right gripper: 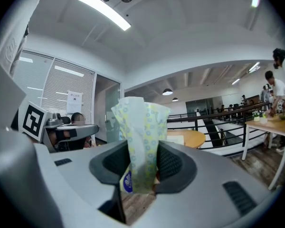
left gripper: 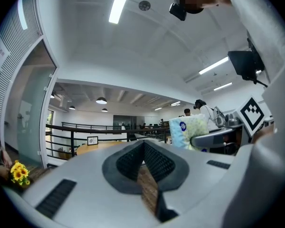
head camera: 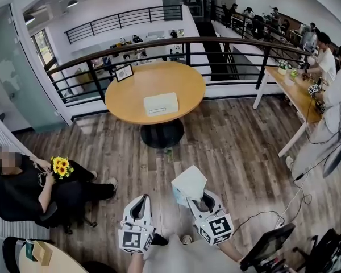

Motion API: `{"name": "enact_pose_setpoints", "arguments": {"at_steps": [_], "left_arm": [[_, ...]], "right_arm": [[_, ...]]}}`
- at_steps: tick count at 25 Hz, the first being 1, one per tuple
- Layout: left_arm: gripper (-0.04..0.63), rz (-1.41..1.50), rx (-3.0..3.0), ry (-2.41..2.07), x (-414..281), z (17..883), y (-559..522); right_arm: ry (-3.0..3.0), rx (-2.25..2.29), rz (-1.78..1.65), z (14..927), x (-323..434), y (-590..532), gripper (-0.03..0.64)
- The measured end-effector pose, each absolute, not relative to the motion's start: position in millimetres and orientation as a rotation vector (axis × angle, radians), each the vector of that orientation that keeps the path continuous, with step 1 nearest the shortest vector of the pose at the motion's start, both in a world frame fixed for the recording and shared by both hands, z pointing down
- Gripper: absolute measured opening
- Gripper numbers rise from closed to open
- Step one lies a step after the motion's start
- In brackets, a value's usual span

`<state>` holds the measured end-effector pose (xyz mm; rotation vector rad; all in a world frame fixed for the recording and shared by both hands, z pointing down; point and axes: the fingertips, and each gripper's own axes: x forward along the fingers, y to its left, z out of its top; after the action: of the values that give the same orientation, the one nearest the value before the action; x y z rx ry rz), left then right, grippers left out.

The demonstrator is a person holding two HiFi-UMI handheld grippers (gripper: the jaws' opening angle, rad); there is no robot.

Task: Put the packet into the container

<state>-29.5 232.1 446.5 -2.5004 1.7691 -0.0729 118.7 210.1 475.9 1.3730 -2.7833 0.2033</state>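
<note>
A pale tissue packet [head camera: 188,185] with a blue and yellow print stands pinched between the jaws of my right gripper [head camera: 200,201]. In the right gripper view the packet [right gripper: 140,146] rises upright out of the jaws, squeezed at its lower part. My left gripper [head camera: 139,206] is beside it on the left, its pads [left gripper: 143,148] together and nothing between them. From the left gripper view the packet [left gripper: 189,129] shows off to the right. The white rectangular container [head camera: 161,103] sits on a round wooden table [head camera: 131,95] ahead, well beyond both grippers.
A seated person [head camera: 23,186] holding sunflowers [head camera: 61,166] is at the left. A black railing [head camera: 159,44] runs behind the table. A long desk [head camera: 298,92] with people stands at the right. Cables [head camera: 273,212] and a monitor [head camera: 267,246] lie near my right side.
</note>
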Motion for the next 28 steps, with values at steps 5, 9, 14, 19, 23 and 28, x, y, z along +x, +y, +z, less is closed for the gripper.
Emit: {"name": "enact_pose_setpoints", "arguments": {"at_steps": [5,9,14,19,23,28], "left_arm": [[0.005,-0.088,-2.506,1.757,-18.2,445.0,224.8],[0.005,-0.075,-2.502,1.771,-20.7,445.1,214.8],[0.005,-0.059,-2.512,1.77,-20.8,449.4,196.7],[0.005,-0.051,-2.533,1.761,-21.1,455.9,162.4],[0.006,-0.039,-2.544,1.755,-32.3,456.6,124.5],[0.005,-0.035,-2.56,1.747,-52.4,454.1,75.9]], "right_arm": [[-2.772,1.374,0.2,475.4,127.8,200.8,0.147],[-2.776,1.36,0.193,474.2,125.9,192.3,0.149],[-2.764,1.361,0.184,477.1,125.6,177.0,0.149],[-2.741,1.369,0.178,480.9,125.1,147.5,0.149],[-2.721,1.386,0.175,481.1,117.5,114.3,0.149],[-2.703,1.403,0.174,474.7,100.7,66.5,0.149]]}}
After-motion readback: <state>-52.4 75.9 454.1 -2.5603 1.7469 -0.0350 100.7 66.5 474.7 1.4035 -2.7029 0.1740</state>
